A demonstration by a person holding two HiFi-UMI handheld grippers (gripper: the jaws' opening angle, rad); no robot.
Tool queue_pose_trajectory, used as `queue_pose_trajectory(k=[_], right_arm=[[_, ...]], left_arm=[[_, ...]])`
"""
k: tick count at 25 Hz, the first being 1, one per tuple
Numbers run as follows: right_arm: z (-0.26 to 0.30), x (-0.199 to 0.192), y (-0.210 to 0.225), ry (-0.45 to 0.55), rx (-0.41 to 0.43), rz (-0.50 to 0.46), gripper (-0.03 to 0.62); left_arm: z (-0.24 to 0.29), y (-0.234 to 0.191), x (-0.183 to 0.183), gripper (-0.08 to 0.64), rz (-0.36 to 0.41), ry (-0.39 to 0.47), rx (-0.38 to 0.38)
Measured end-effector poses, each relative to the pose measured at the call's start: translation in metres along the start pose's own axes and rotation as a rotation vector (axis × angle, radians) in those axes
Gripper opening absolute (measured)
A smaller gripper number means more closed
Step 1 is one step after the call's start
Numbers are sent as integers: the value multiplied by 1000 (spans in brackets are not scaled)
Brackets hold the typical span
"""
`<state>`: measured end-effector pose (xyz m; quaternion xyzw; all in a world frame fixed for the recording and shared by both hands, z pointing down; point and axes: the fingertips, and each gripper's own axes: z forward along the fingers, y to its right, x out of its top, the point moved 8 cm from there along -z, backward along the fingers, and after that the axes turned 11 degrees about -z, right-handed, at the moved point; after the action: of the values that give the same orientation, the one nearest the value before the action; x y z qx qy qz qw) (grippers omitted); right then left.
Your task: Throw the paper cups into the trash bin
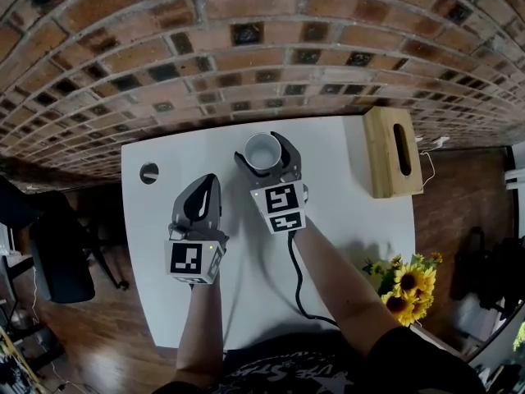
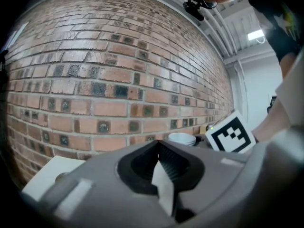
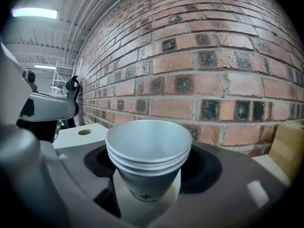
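A stack of white paper cups (image 1: 262, 149) stands upright near the far edge of the white table (image 1: 344, 220), close to the brick wall. My right gripper (image 1: 264, 156) reaches around the stack with a jaw on each side. In the right gripper view the cups (image 3: 148, 148) fill the space between the jaws, with a strip of table showing on both sides of the base, so the right gripper (image 3: 152, 177) is open. My left gripper (image 1: 205, 189) hovers to the left of the cups, shut and empty (image 2: 157, 146). The cups' rim (image 2: 182, 138) shows in its view. No trash bin is in view.
A wooden box (image 1: 392, 150) with a slot stands at the table's right edge. A round cable hole (image 1: 148, 172) is at the table's left. Sunflowers (image 1: 406, 286) sit at the lower right, a black chair (image 1: 57, 253) at the left. A black cable (image 1: 297, 281) trails from the right gripper.
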<state>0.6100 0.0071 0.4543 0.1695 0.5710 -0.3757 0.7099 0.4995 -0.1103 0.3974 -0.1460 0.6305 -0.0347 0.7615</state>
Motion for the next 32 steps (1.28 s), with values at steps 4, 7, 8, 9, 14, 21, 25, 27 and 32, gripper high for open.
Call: queue_pose_trajectory(k=[4,7,8,9,14,21,25,27,32], right_arm=[[-2,-1,2,-3,-5,1,353],[-8,1,-1,-5,-6,6,351],[-11,3,-2,-3,-6,11,351],[-14,5,-3,-1,-4,12,351],[-31,18,-7,10,15,-2,351],[-62,35,-9,35,6,-30,350],[-82,39,-11,31,-10,-36,350],[-94,47,-15,37,-12,-29,350],[-129,65,-23,63,-7,-14,350]], left_arm=[[-2,0,2,3,16,-3,-3],[-7,0,4,3,24,1,-5],[-9,0,5,3,30,3,-7],[-11,1,7,3,32,6,-8],[-23,12,20,3,33,30,-13],[-46,28,30,3,44,52,-37],[-61,39,37,3,52,68,-59],[-69,42,34,3,62,79,-82],[-90,58,33,3,62,86,-121]])
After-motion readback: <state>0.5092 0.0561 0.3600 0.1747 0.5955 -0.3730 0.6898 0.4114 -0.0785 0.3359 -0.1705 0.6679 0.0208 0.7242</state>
